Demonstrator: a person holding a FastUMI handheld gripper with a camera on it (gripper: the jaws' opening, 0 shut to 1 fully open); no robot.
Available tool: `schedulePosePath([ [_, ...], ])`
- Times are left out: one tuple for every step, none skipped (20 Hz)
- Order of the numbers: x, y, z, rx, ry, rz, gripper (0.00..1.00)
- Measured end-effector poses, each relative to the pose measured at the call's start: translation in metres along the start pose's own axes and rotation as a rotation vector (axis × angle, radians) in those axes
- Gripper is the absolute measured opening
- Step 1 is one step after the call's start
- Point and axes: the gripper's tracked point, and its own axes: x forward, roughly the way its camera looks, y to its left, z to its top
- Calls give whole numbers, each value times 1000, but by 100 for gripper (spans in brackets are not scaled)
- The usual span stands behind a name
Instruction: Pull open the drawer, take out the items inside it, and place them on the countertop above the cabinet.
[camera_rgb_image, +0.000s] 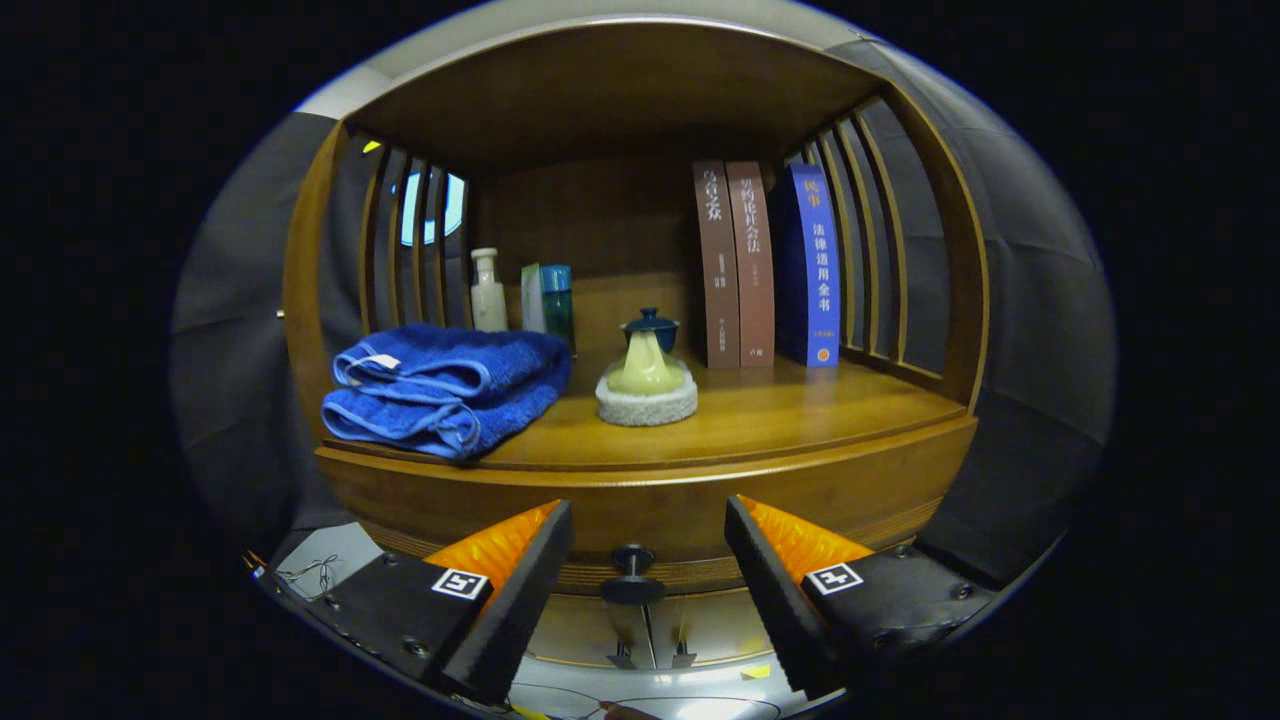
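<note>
**Q:** Entry one, the largest piece?

**A:** A warm-brown wooden cabinet (640, 490) with slatted sides. Its countertop (800, 415) carries everything else listed. Below the countertop's front edge sits the curved wooden drawer front (850, 500), which looks closed as far as I can see.

**Q:** What stands on the countertop?

**A:** At the left front corner, a folded blue terry towel (445, 390). At the back right, three upright books (765, 265), two brown and one blue. Near the middle, a pale yellow-green ceramic pitcher with a dark blue lid (647, 355) on a round grey-white pad (646, 405). At the back left, a pale bottle (488, 292) and a teal container (556, 300). Whether any of these came from the drawer, I cannot tell.

**Q:** And your gripper?

**A:** My gripper (648, 545) is spread wide, its fingers holding nothing.

**Q:** Smallest entry, and how it lies from you?

**A:** The small dark round drawer knob (632, 575), at the middle of the drawer front. It sits between my fingers and just ahead of them, stem pointing straight back at me. I judge that a pull would run along that same line.
</note>
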Motion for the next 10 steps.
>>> schedulePosePath([
  [-7, -1, 9, 0, -20, 1, 99],
  [-14, -1, 19, -5, -41, 3, 99],
  [-22, -2, 28, -11, -61, 2, 99],
  [-31, -3, 37, -16, -83, 3, 99],
  [-41, -3, 44, -20, -100, 2, 99],
  [-50, -4, 50, -22, -115, 1, 99],
  [-58, -5, 55, -22, -126, 1, 99],
  [-67, -5, 59, -20, -134, 0, 99],
  [-75, -5, 63, -20, -140, 2, 99],
  [-83, -5, 67, -23, -145, 3, 99],
])
